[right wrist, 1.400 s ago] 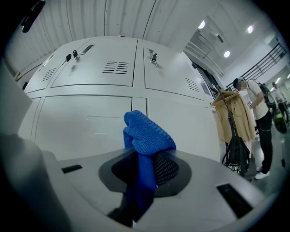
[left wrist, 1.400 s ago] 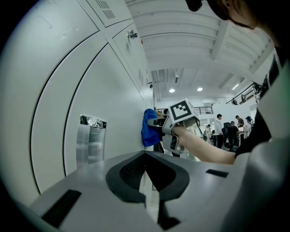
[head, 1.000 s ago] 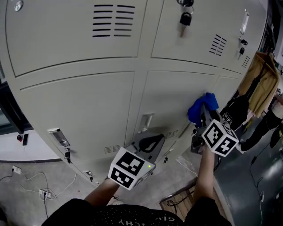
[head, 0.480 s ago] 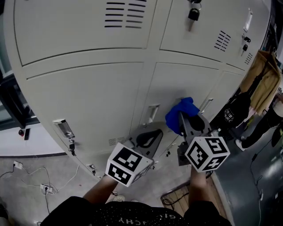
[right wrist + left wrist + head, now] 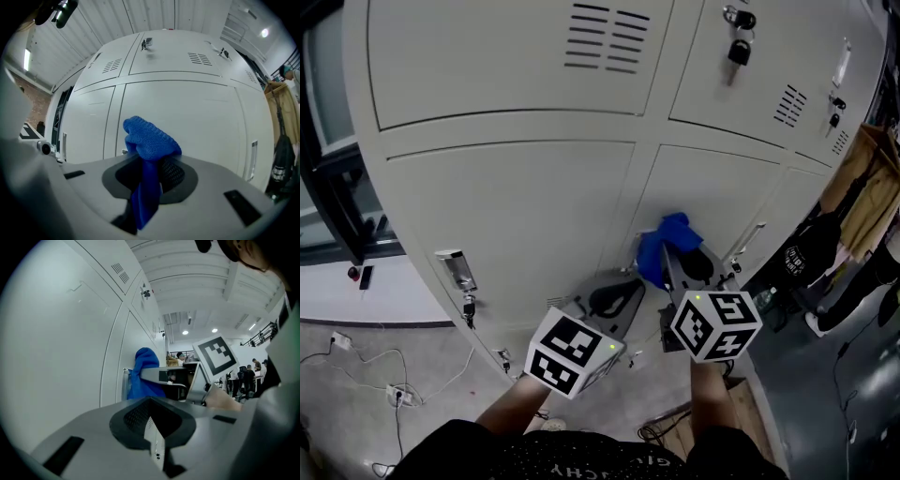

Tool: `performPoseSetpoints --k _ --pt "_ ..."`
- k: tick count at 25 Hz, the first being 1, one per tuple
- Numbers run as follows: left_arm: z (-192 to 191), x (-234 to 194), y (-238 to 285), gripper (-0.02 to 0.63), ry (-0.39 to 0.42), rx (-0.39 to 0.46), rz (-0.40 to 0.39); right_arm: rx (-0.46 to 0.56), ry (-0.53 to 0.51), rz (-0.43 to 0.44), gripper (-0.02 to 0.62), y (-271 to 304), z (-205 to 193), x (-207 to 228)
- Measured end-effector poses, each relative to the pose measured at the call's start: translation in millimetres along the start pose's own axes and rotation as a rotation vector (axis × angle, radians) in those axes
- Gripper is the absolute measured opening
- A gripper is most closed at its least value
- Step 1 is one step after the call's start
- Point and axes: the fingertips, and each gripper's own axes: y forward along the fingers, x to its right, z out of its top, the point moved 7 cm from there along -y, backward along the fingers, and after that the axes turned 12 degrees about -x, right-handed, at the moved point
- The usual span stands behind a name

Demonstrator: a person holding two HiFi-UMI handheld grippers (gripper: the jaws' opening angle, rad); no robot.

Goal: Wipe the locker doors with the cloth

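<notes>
Jaws of the right gripper (image 5: 151, 171) were clamped on the blue cloth (image 5: 149, 140). The cloth ran lengthwise along them, its bunched head poking past the tips toward the locker door (image 5: 187, 112) and its tail trailing back between the jaws. In the head view the cloth (image 5: 662, 246) sat low on the locker door (image 5: 703, 202), right at its left edge; whether it touched was unclear. The left gripper (image 5: 619, 292), just beside it, was closed on nothing.
</notes>
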Motion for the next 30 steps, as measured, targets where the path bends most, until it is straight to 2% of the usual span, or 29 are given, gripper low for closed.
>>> performPoseSetpoints --k 7,14,30 --pt "-0.9 -1.6 4.4 0.009 -0.012 0.005 -0.012 0.011 0.072 0.049 0.08 1.9 -2.9 9.3" --pt "-4.9 5.5 12.5 0.009 -0.014 -0.006 -0.04 0.017 0.109 0.012 0.08 -0.3 -9.8 29.7" --pt "-3.5 13.4 22.8 0.009 -0.02 -0.002 -0.052 0.011 0.151 -0.199 0.08 -10.5 -14.0 103.2"
